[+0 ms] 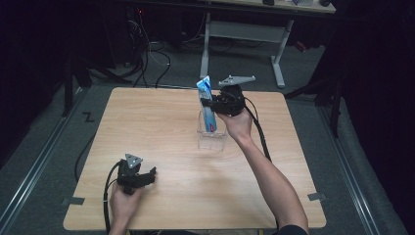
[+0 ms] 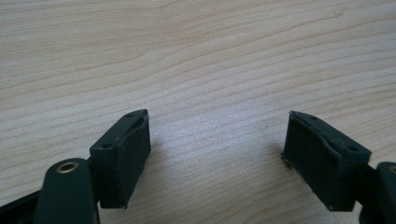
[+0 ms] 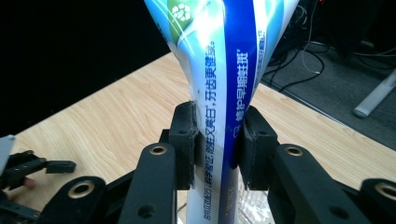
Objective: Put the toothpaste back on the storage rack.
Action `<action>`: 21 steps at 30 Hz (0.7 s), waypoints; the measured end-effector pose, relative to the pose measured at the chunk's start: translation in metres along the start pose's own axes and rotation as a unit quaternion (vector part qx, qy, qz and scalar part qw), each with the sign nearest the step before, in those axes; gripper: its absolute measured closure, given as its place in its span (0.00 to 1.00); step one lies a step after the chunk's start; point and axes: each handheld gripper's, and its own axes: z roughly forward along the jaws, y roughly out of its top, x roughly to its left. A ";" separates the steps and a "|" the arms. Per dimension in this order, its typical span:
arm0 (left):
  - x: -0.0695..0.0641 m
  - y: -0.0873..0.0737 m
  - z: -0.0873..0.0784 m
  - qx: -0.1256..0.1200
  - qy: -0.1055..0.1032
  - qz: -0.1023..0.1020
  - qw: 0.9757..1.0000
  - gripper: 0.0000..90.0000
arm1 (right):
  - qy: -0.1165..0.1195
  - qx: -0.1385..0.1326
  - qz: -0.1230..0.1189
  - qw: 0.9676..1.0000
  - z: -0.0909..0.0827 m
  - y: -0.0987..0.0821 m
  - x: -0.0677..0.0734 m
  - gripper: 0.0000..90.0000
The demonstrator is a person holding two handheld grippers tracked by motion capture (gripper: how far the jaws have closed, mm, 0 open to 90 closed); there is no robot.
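While right gripper [image 1: 213,104] pinches toothpaste tube [image 1: 207,100] — table [image 1: 161,127] open.

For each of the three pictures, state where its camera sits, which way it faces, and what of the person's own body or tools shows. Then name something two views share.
High view: above the person's side, facing forward and down on the table; both forearms, left tool, right tool.
Left gripper view: on the left tool, facing bare tabletop; open jaws.
Right gripper view: on the right tool, clamping a toothpaste tube.
Shared: the tube and the clear cup below it appear in high and right gripper views.
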 end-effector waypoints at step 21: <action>0.000 0.000 0.000 0.000 0.000 0.000 1.000 0.26 | -0.010 0.047 0.006 0.999 0.018 -0.019 -0.008 0.78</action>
